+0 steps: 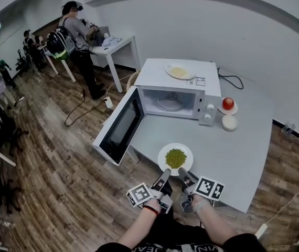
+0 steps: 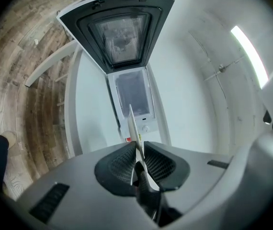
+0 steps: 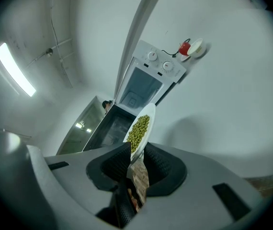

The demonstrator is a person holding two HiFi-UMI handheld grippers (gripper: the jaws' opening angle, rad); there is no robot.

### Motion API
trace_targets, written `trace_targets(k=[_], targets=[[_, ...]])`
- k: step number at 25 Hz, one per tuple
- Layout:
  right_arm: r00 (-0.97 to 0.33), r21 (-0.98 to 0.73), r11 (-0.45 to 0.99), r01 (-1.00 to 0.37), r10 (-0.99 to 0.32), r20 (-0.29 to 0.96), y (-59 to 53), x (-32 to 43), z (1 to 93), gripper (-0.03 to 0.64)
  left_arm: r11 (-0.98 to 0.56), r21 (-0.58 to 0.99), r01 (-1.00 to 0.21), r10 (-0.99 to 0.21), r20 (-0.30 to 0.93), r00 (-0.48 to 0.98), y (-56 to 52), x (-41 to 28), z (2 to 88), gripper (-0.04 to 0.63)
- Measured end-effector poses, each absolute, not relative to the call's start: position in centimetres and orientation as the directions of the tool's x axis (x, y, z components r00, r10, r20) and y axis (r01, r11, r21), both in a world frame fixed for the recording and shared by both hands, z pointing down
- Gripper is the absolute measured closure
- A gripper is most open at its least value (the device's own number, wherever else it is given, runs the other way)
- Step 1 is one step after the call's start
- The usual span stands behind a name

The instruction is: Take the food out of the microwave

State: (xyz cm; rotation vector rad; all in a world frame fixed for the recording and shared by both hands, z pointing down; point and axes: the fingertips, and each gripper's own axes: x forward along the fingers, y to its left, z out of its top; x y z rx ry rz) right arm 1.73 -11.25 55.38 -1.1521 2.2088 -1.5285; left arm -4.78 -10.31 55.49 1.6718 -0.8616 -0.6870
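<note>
While the left tongs [image 1: 166, 174] and right tongs [image 1: 183, 172] clamp the pea plate [image 1: 175, 158], it is clear of the microwave [image 1: 155, 73] (twelve o'clock). Only set-down seems left.

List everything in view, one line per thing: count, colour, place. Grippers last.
boxy white microwave oven: one, white, back of table, door open
round white plate of green peas: one, white and green, near table edge
white plate of pale yellow food: one, on the microwave's top
red apple: one, red, on small white saucer, right of microwave
small white bowl: one, white, in front of apple
grey table: one, grey, under everything
person with backpack: one, background left
left gripper: shut on pea plate's rim
right gripper: same
</note>
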Motion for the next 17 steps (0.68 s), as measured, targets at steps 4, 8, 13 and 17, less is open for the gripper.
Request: trace_targets(k=[4,8,13,17], targets=[[-0.674,-0.869,0.151,-0.471,-0.697,0.245,-9.4,2.1,55.8,0.522,-0.157,0.972,-0.172,-0.821,-0.031,0.571,-8.4,-4.2,55.6,0.541],[-0.676,-0.871,0.145,-0.469,-0.694,0.248,-7.9,2.4,56.2,0.522,-0.147,0.974,-0.171,-0.817,-0.023,0.576,-6.8,-3.9,56.1,0.54],[-0.675,-0.873,0.15,-0.464,-0.698,0.239,-7.0,2.7,56.1,0.523,-0.153,0.972,-0.181,-0.81,-0.018,0.586,-5.7,-3.6,56.1,0.54],[-0.674,-0.876,0.148,-0.458,-0.701,0.234,-6.2,3.1,55.9,0.523,-0.158,0.972,-0.174,-0.806,-0.025,0.591,-5.0,-3.2,55.7,0.54]])
